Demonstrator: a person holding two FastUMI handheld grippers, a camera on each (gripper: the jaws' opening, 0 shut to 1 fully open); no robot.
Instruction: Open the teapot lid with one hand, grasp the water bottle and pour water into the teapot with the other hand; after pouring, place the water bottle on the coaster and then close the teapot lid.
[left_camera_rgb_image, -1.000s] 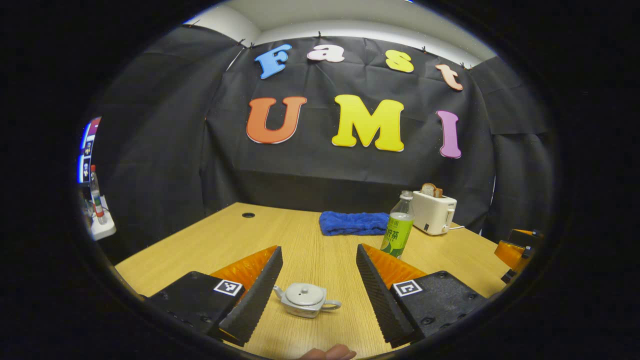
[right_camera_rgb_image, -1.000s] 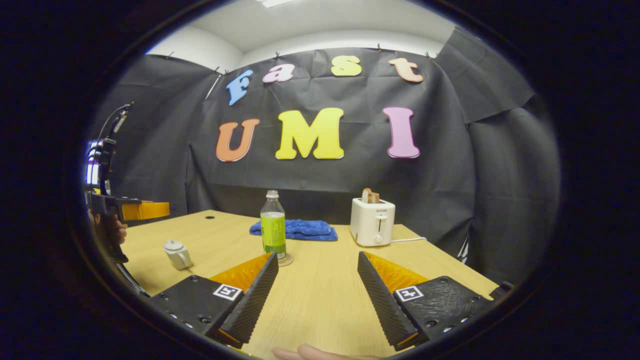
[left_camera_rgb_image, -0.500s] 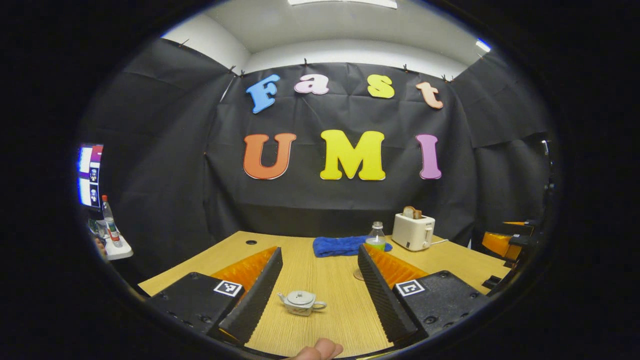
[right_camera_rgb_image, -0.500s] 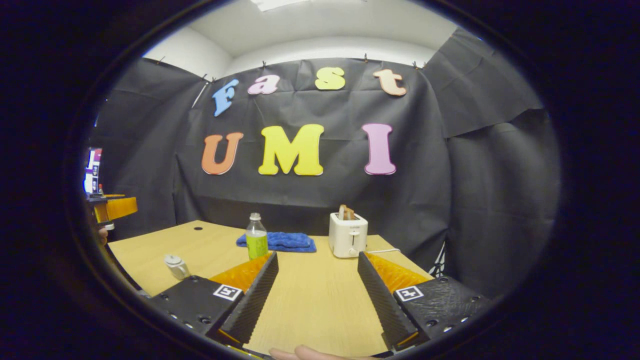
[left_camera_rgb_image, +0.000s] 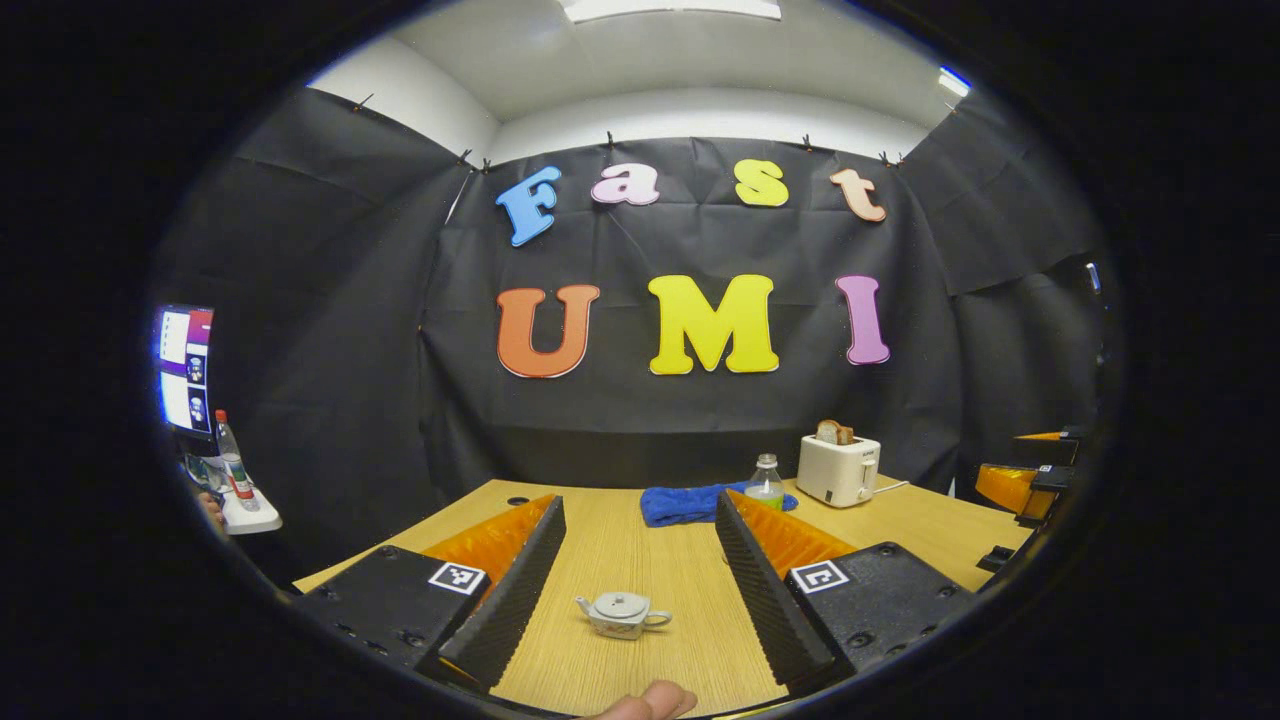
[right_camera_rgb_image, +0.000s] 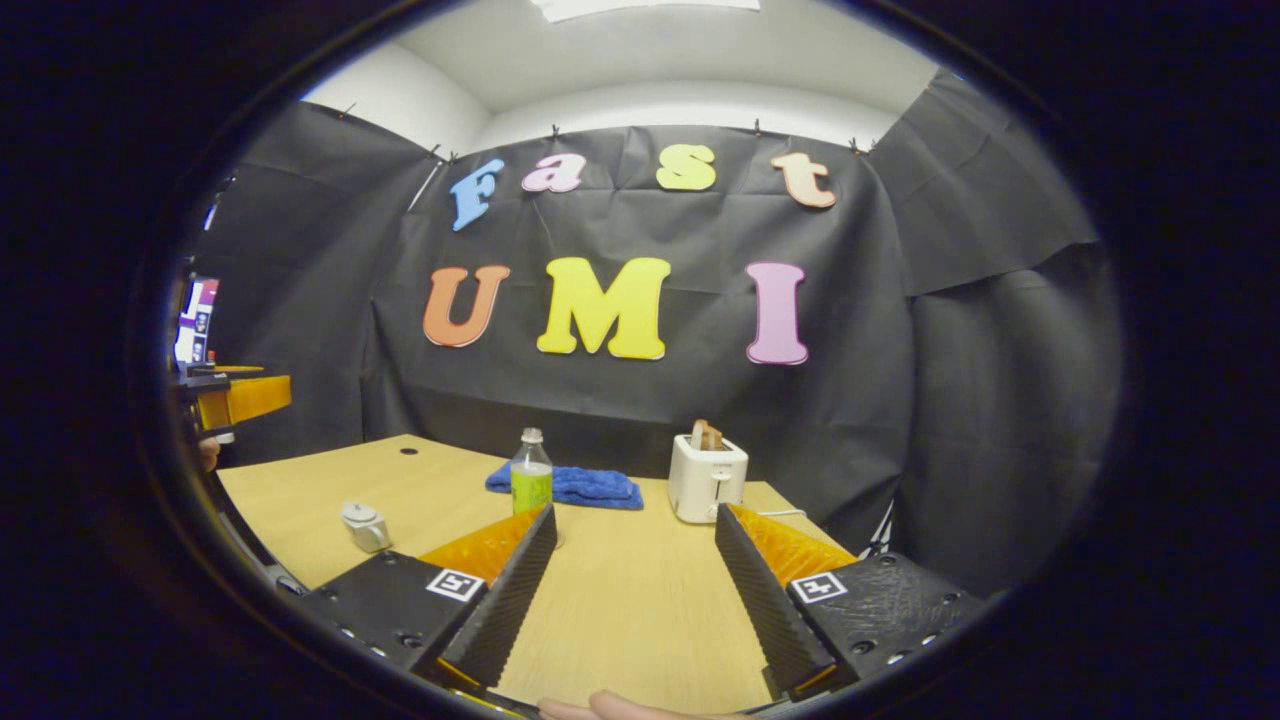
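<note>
Teapot (left_camera_rgb_image: 622, 613) sits lidded between the left tool's (left_camera_rgb_image: 632, 585) wide-spread fingers; right tool (right_camera_rgb_image: 632, 590) gapes wide, bottle (right_camera_rgb_image: 531, 474) ahead-left.

Basically nothing readable here, just marker tags

The clearest signs are the square black-and-white coded tags (left_camera_rgb_image: 457, 577): one sits on each finger base of the left tongs (left_camera_rgb_image: 638, 502), and there's a matching pair on the right tongs (right_camera_rgb_image: 635, 512). They're block patterns, not letters or numbers. The water bottle (right_camera_rgb_image: 531, 480) has a green label, but the print is way too small to make out. The toaster (right_camera_rgb_image: 706, 478) has a tiny dark mark on its front that's just a smudge. The monitor (left_camera_rgb_image: 185, 365), off past the left edge of the table (left_camera_rgb_image: 610, 545), is only blurry bright blocks.
</note>
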